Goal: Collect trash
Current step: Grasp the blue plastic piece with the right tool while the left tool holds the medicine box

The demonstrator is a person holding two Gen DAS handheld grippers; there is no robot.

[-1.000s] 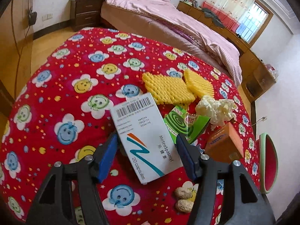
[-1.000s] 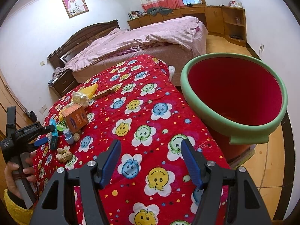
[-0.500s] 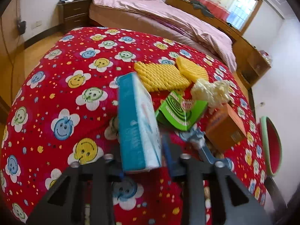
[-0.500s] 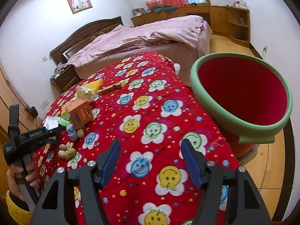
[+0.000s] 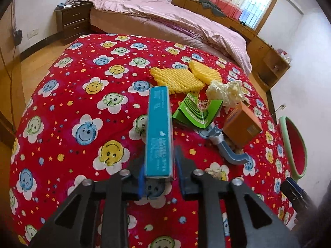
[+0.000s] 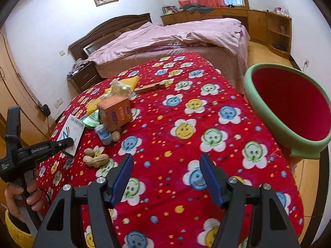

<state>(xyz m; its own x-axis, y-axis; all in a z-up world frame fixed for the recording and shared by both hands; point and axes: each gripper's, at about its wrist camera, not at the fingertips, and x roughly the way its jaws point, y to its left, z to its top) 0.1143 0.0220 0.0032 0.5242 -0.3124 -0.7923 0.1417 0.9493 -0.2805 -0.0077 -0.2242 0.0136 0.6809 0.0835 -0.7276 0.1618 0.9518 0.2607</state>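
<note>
My left gripper point(image 5: 160, 165) is shut on a white and teal medicine box point(image 5: 159, 132), held edge-up above the red smiley tablecloth point(image 5: 86, 95). The box also shows in the right wrist view point(image 6: 71, 132), at the left gripper's tip. My right gripper point(image 6: 166, 177) is open and empty above the cloth. A green-rimmed red bin point(image 6: 289, 107) stands at the table's right edge. On the table lie a green mosquito-coil box point(image 5: 196, 109), an orange carton point(image 5: 242, 124), crumpled paper point(image 5: 225, 92), yellow foam pieces point(image 5: 175, 79), a blue plastic piece point(image 5: 225, 146) and peanuts point(image 6: 96, 158).
A bed with pink bedding point(image 6: 165, 37) stands behind the table. A nightstand point(image 5: 72, 22) sits at the back left. Wooden cabinets point(image 6: 269, 26) line the far wall under the window. A thin wooden stick point(image 6: 151, 86) lies on the cloth.
My left gripper closed on the medicine box, turned it on edge and lifted it off the cloth. My right gripper drifted slightly with its jaws staying open.
</note>
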